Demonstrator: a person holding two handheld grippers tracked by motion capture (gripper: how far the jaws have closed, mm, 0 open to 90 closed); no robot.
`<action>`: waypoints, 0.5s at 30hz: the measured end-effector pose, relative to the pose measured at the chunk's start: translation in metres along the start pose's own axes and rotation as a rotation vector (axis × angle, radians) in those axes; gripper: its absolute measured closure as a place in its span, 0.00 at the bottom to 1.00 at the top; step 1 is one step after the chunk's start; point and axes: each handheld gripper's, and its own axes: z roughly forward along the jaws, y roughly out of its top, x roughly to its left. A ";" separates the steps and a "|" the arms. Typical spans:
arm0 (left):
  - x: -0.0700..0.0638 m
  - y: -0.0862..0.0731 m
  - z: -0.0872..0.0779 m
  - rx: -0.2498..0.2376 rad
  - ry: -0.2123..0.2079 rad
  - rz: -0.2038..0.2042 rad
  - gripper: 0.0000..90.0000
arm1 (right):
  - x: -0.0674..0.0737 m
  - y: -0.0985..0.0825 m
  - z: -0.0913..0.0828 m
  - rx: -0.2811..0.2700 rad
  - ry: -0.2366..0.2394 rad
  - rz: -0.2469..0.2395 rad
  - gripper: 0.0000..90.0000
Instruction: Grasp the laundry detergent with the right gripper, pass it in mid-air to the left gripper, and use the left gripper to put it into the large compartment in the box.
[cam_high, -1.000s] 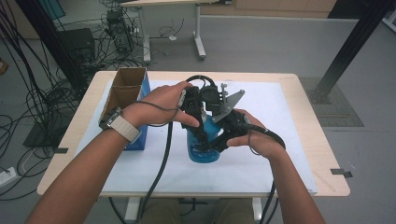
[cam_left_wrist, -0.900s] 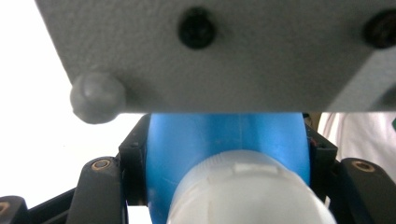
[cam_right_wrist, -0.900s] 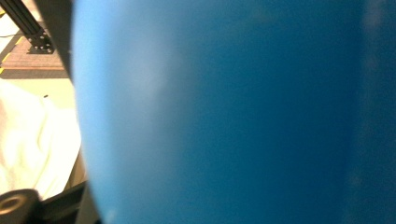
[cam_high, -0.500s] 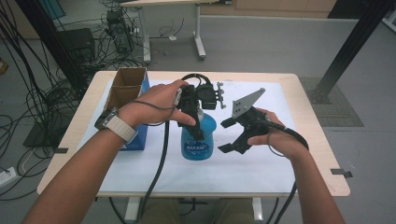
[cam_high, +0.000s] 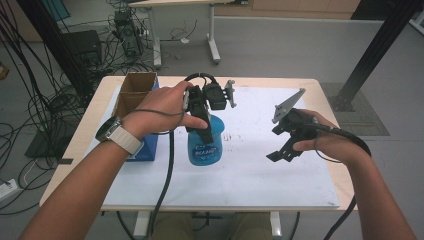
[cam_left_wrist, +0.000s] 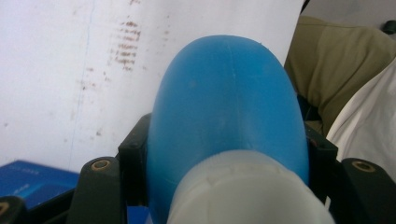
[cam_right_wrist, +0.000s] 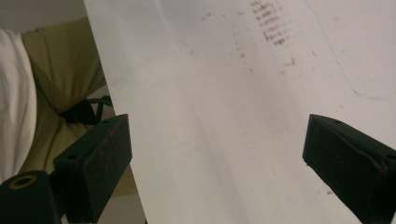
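Two grippers: left gripper (cam_high: 202, 112) jaws pinch blue bottle (cam_high: 205, 145); right gripper (cam_high: 280, 150) jaws just spread, empty.

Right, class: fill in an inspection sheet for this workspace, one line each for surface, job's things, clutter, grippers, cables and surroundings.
Surface: wooden table under a white sheet with faint brown marks.
Job's things: blue bottle, upright on the sheet.
Clutter: open cardboard box and a blue box at the table's left.
Grippers: left gripper shut on the bottle's neck; right gripper apart from it, jaws just opened, nothing between them.
Cables: one trails from each gripper toward the person.
Surroundings: grey floor, tangled cables at left, another table behind.
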 end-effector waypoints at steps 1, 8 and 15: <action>0.001 -0.001 -0.001 -0.001 0.008 -0.021 0.42 | -0.001 -0.001 -0.002 0.009 -0.008 0.003 0.06; 0.009 -0.006 -0.007 0.001 0.054 -0.143 0.42 | -0.011 -0.014 -0.015 0.048 -0.069 0.038 0.04; 0.011 -0.010 -0.012 -0.002 0.064 -0.189 0.42 | -0.012 -0.020 -0.018 0.087 -0.088 0.016 0.05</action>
